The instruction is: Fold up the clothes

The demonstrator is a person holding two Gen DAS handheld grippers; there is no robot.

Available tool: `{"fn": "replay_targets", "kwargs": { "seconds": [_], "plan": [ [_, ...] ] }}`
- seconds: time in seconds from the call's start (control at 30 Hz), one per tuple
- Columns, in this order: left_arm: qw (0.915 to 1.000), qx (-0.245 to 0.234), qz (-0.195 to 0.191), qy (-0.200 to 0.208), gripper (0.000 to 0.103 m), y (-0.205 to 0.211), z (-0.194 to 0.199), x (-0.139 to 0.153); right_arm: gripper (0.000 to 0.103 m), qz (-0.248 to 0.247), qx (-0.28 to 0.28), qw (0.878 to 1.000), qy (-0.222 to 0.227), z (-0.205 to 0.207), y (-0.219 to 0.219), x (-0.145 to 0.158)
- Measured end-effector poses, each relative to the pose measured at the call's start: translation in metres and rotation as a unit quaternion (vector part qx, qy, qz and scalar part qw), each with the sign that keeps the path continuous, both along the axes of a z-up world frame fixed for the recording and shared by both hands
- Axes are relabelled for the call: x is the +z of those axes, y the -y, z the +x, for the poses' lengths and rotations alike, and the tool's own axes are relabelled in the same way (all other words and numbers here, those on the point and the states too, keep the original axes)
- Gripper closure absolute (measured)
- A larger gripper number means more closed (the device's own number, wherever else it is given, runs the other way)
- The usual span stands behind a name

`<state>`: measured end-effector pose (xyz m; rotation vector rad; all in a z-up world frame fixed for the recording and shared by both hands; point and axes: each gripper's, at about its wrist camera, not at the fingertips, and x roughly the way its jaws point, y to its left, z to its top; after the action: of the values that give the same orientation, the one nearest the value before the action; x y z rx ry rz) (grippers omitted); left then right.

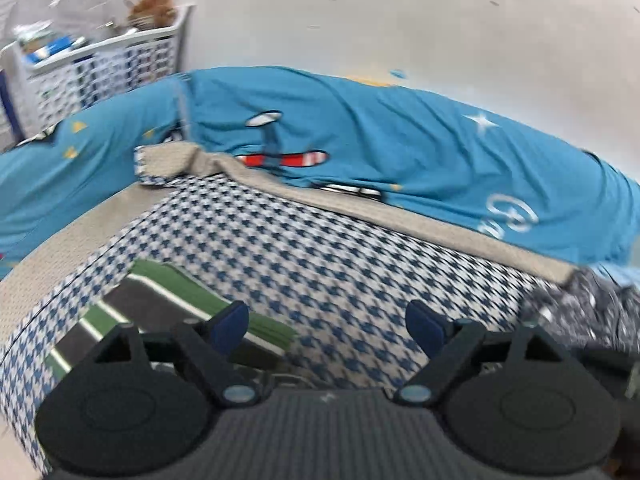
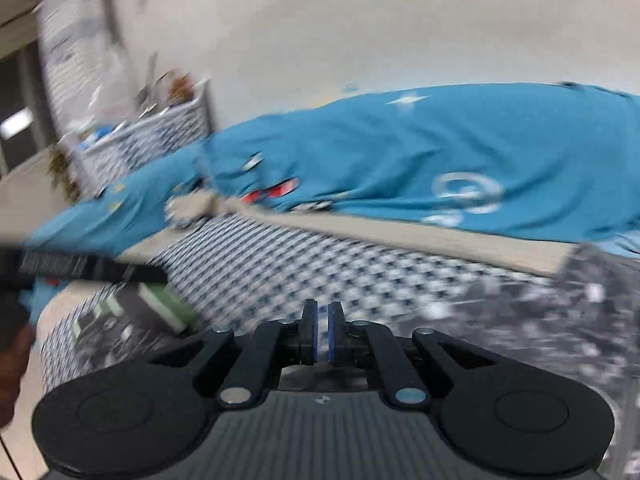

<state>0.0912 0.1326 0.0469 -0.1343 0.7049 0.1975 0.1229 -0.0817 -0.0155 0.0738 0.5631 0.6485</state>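
Note:
A blue printed garment (image 1: 380,148) (image 2: 440,152) lies spread along the far side, against the wall. In front of it lies a blue-and-white houndstooth cloth (image 1: 320,248) (image 2: 300,256) with a beige edge band and one corner turned over. A folded green, black and white striped garment (image 1: 160,304) (image 2: 156,300) rests on it at the lower left. My left gripper (image 1: 328,326) hangs open over the houndstooth cloth, just right of the striped piece, with nothing between its fingers. My right gripper (image 2: 321,320) is shut with no fabric showing between the pads.
A white lattice basket (image 1: 100,68) (image 2: 172,128) full of odds and ends stands at the back left. Dark speckled fabric (image 1: 592,312) (image 2: 520,312) lies at the right. In the right wrist view a blurred black bar (image 2: 80,266) and a hand (image 2: 12,360) sit at the left edge.

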Motion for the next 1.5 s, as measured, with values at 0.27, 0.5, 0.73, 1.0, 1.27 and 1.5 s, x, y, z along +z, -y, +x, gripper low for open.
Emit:
{"fn": "replay_targets", "kwargs": {
  "seconds": [0.27,0.5,0.73,1.0,1.27,1.5],
  "plan": [
    [0.9989,0.037,-0.027,0.012,0.015,-0.033,-0.002,0.012,0.093,-0.035,0.086,0.995,-0.034,-0.011,-0.066,-0.027],
    [0.9972,0.058,-0.042,0.019,0.014,-0.051,-0.006,0.017,0.073,-0.036,0.130,0.990,-0.040,-0.018,-0.109,-0.035],
    [0.9981,0.045,-0.039,0.018,0.014,-0.048,-0.007,0.018,0.061,-0.070,0.120,0.989,-0.046,-0.012,-0.140,-0.054],
    [0.9973,0.056,-0.038,0.029,0.014,-0.053,-0.010,0.023,0.095,-0.058,0.114,0.992,-0.009,-0.020,-0.159,-0.047],
    [0.9942,0.092,-0.021,0.052,0.014,-0.058,-0.016,0.033,0.095,-0.014,0.131,0.991,0.027,-0.021,-0.181,-0.038],
    [0.9941,0.093,-0.020,0.052,0.014,-0.055,-0.014,0.034,0.074,0.013,0.116,0.993,-0.031,-0.009,-0.175,-0.047]
  ]
}}
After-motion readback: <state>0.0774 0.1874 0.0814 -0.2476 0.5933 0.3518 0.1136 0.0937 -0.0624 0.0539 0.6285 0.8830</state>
